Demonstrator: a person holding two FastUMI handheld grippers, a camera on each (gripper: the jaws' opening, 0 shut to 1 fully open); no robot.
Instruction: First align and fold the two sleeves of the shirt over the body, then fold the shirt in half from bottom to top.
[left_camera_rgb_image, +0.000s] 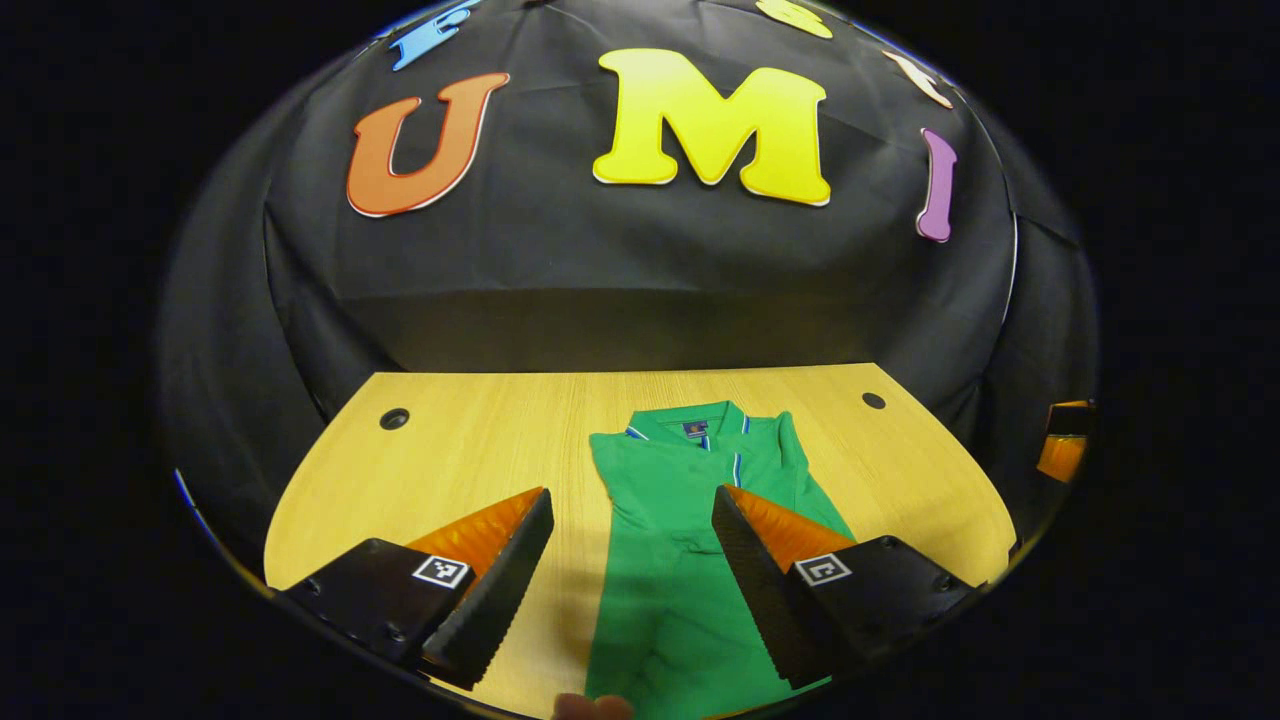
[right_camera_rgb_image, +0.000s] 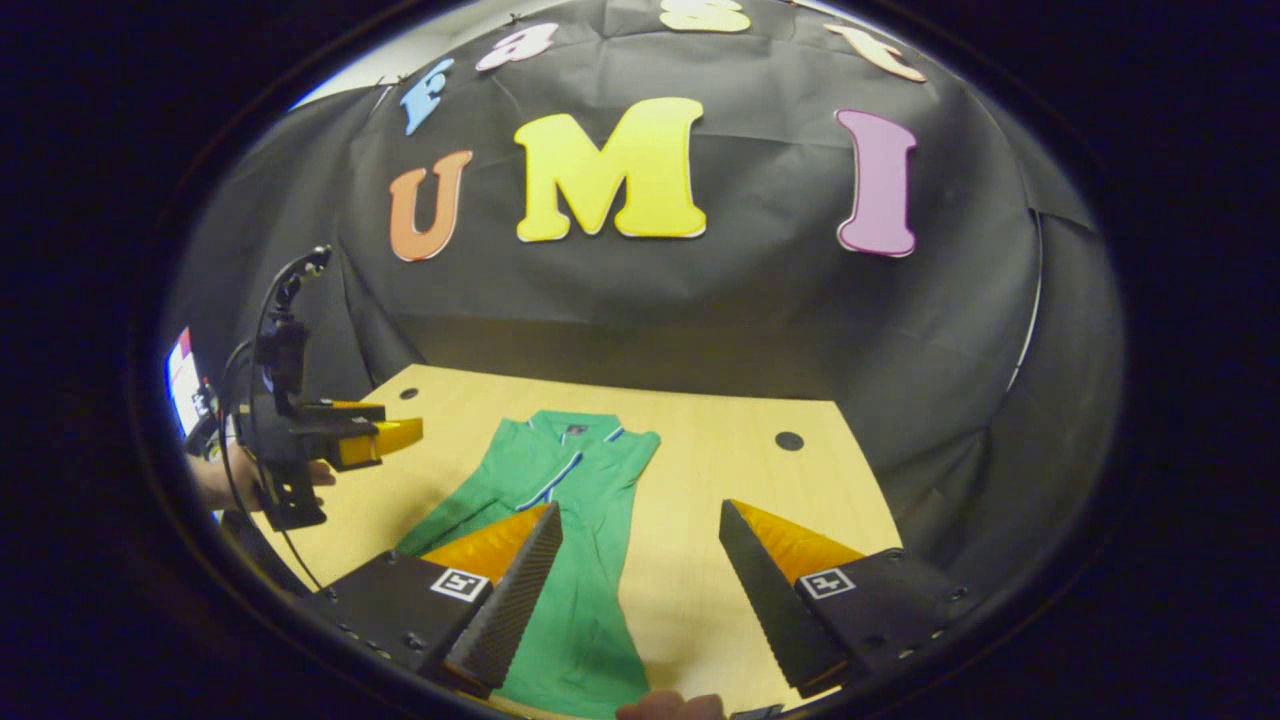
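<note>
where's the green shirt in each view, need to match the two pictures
Left gripper view: the green shirt lies at lower centre, running down between the open jaws.
Right gripper view: it lies left of centre, slanting past the left jaw.
Shared landmark: the collar, pointing toward the booth's back wall on the wooden table.

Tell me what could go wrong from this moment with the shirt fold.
The shirt already lies narrow, sleeves folded in, and both grippers are open above it. Risk one: the left gripper straddles only the shirt's edge, so it may pinch one layer and undo a sleeve. Risk two: uneven lifting with the right gripper could skew the fold.
</note>
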